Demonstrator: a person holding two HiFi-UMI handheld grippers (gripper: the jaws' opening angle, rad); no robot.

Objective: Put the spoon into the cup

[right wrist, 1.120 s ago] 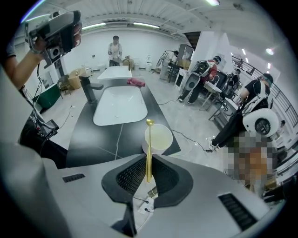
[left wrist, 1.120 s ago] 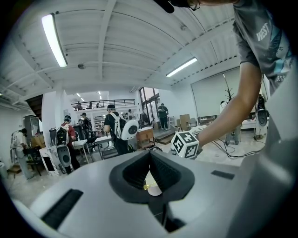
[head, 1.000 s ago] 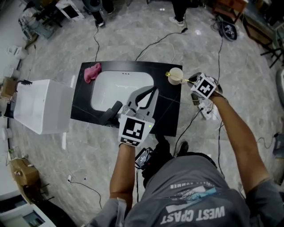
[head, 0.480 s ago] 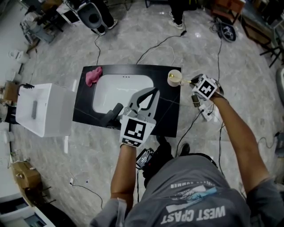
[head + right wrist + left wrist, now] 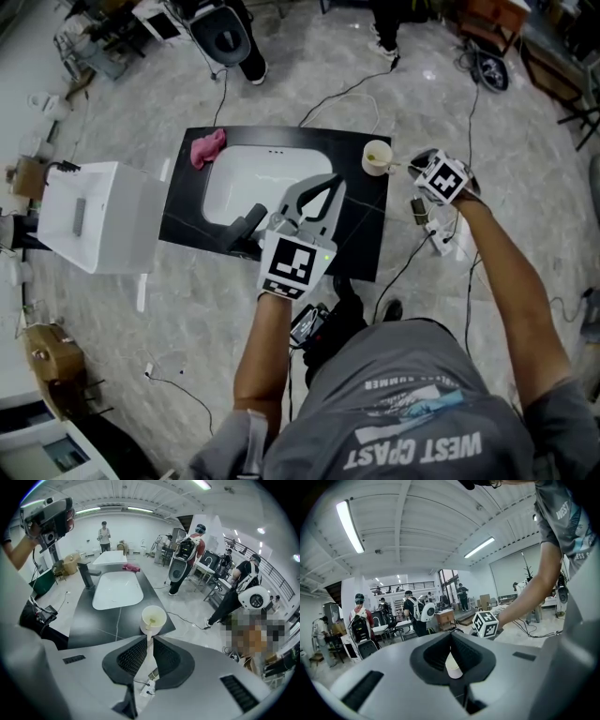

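Note:
A cream cup stands at the far right corner of the black counter; it also shows in the right gripper view. The pale spoon has its bowl inside the cup, and its handle slants out over the rim. My right gripper hangs just off the counter's right edge, its jaws shut on that handle. Over the counter's front middle, my left gripper is shut and empty, with the cup seen through its jaws.
A white sink basin fills the counter's left half, with a black faucet at its near edge and a pink cloth at the far left corner. A white box stands left of the counter. Cables and a power strip lie on the floor.
The head view has shifted slightly. The right gripper stays beside the cup holding the spoon, whose bowl has settled into the cup. The left gripper has hardly moved.

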